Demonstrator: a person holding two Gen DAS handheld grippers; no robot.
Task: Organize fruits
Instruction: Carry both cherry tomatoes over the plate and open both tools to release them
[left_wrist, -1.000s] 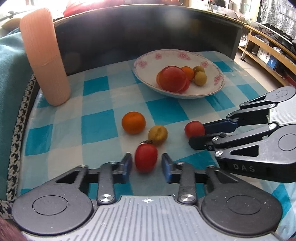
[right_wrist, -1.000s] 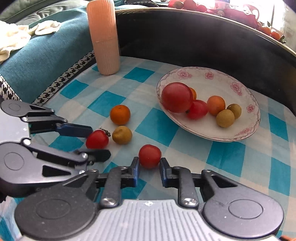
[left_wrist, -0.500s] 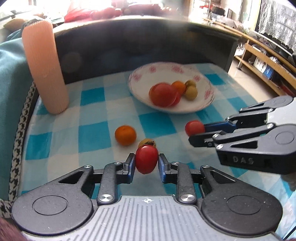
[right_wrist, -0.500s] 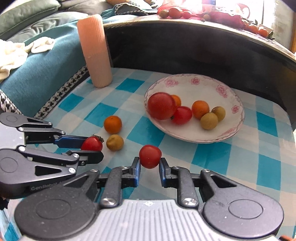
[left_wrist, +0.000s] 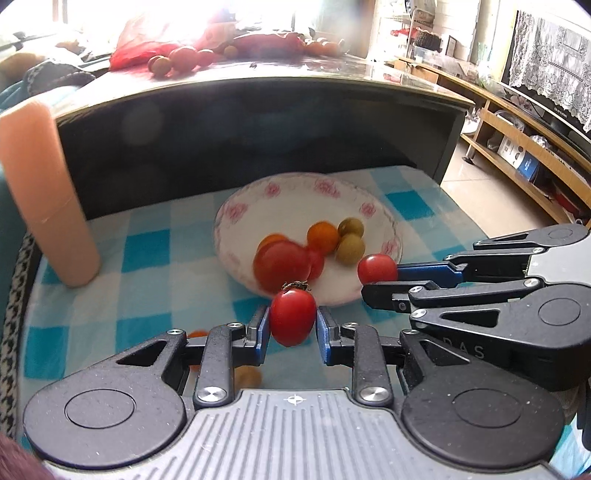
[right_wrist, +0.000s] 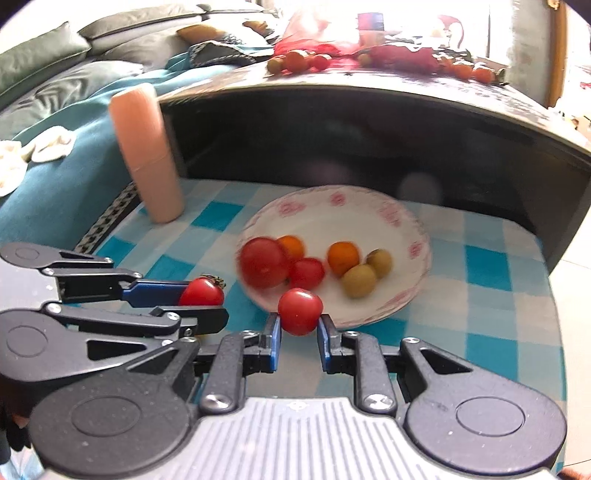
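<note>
My left gripper (left_wrist: 291, 326) is shut on a red tomato with a stem (left_wrist: 291, 315), held above the checked cloth just in front of the flowered plate (left_wrist: 273, 190). My right gripper (right_wrist: 298, 326) is shut on a round red tomato (right_wrist: 299, 310) at the plate's near rim (right_wrist: 384, 314). Each gripper shows in the other's view: the right one (left_wrist: 380, 282) to the right, the left one (right_wrist: 207, 302) to the left. The plate holds a large red tomato (right_wrist: 264, 262), a small one, two oranges and two yellow-green fruits. An orange (left_wrist: 197, 333) and a yellow fruit (left_wrist: 247, 374) peek out behind my left fingers.
A tall pink ribbed cylinder (left_wrist: 44, 192) stands on the cloth at the far left. A dark raised ledge (right_wrist: 369, 122) walls off the back, with more fruit on top. Teal cushions (right_wrist: 55, 184) lie to the left, and the floor and wooden shelves (left_wrist: 517, 147) to the right.
Both grippers have shut on their tomatoes, lifted them off the cloth and carried them toward the plate. The orange and yellow fruit have slid down behind the left fingers.
</note>
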